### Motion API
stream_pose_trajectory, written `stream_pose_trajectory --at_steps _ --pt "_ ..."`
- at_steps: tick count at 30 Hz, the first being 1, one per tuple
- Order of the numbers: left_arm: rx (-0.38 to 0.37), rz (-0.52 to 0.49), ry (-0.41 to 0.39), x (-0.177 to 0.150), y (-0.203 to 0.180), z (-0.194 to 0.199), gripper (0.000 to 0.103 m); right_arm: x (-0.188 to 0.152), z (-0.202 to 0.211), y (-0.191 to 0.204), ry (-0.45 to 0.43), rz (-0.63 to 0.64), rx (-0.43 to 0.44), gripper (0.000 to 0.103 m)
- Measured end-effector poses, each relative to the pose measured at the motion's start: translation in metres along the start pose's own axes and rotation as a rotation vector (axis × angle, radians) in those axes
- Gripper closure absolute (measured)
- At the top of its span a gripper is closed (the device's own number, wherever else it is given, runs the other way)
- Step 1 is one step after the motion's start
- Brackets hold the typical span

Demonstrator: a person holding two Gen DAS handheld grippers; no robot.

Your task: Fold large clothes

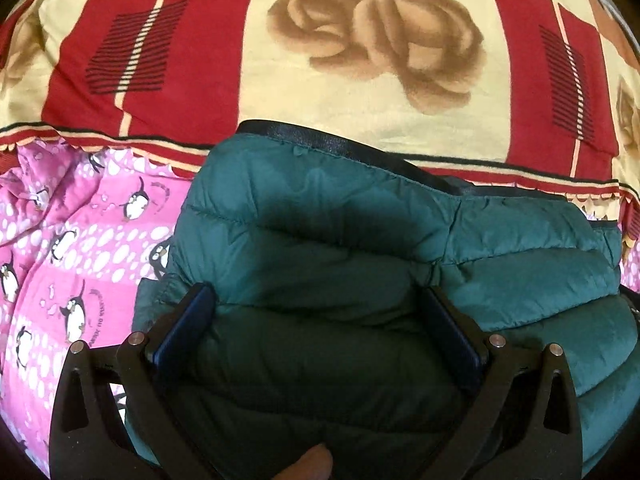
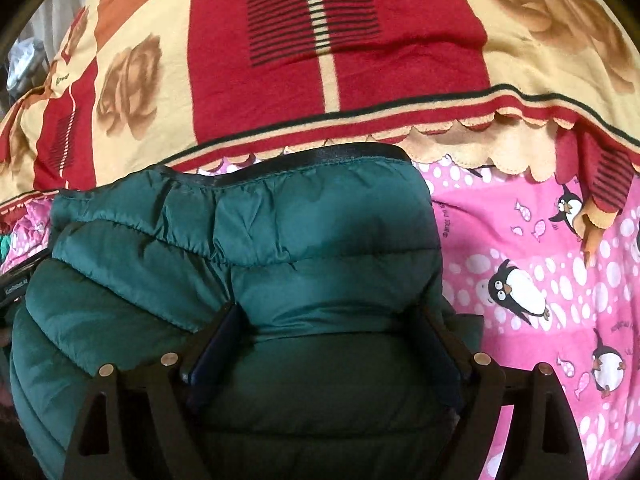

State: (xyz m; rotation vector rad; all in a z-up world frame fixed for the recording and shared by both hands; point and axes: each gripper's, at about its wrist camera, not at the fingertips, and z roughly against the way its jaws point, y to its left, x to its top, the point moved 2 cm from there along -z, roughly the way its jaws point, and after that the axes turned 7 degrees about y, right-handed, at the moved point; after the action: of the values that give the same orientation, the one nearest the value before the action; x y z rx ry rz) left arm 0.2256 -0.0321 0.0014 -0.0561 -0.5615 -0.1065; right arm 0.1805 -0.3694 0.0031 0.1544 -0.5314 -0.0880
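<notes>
A dark green quilted puffer jacket (image 1: 340,240) lies folded on the bed, its black-trimmed edge pointing away from me. It also fills the right wrist view (image 2: 280,248). My left gripper (image 1: 320,296) is wide open, its two fingers set down on the jacket's left part with puffy fabric bulging between them. My right gripper (image 2: 332,320) is open the same way on the jacket's right part. The other gripper's black body (image 2: 16,284) shows at the left edge of the right wrist view.
A red and cream blanket with rose prints (image 1: 360,40) covers the bed beyond the jacket (image 2: 340,60). A pink penguin-print sheet (image 1: 80,240) lies left of the jacket and right of it (image 2: 540,280).
</notes>
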Motion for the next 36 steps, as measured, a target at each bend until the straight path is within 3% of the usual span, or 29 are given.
stream_pose_trajectory --at_steps 14,21,24,26,28,31,33,36 --pt "0.012 -0.002 0.006 -0.001 -0.008 0.009 0.000 0.000 0.003 -0.002 -0.013 0.001 -0.008 0.018" --pt "0.036 -0.021 -0.027 -0.002 -0.009 0.017 0.000 0.004 0.011 0.002 -0.004 0.039 -0.041 0.018" --pt "-0.043 0.002 -0.078 0.000 -0.001 0.040 0.000 0.003 0.040 0.003 -0.083 0.016 -0.041 0.023" --pt "-0.078 0.009 -0.145 0.000 0.008 0.067 0.001 -0.005 0.068 0.005 -0.156 -0.025 0.017 0.023" --pt "-0.075 0.008 -0.202 -0.007 0.021 0.099 0.000 -0.019 0.092 0.011 -0.206 -0.037 0.086 0.023" --pt "-0.043 0.023 -0.238 -0.034 0.048 0.127 0.000 -0.047 0.101 0.027 -0.194 0.029 0.097 0.023" --pt "-0.030 0.058 -0.216 -0.057 0.072 0.123 0.000 -0.066 0.092 0.038 -0.147 0.078 0.083 0.023" --pt "-0.107 0.084 -0.063 -0.092 0.098 0.095 0.001 -0.083 0.083 0.043 -0.146 0.104 0.045 0.023"
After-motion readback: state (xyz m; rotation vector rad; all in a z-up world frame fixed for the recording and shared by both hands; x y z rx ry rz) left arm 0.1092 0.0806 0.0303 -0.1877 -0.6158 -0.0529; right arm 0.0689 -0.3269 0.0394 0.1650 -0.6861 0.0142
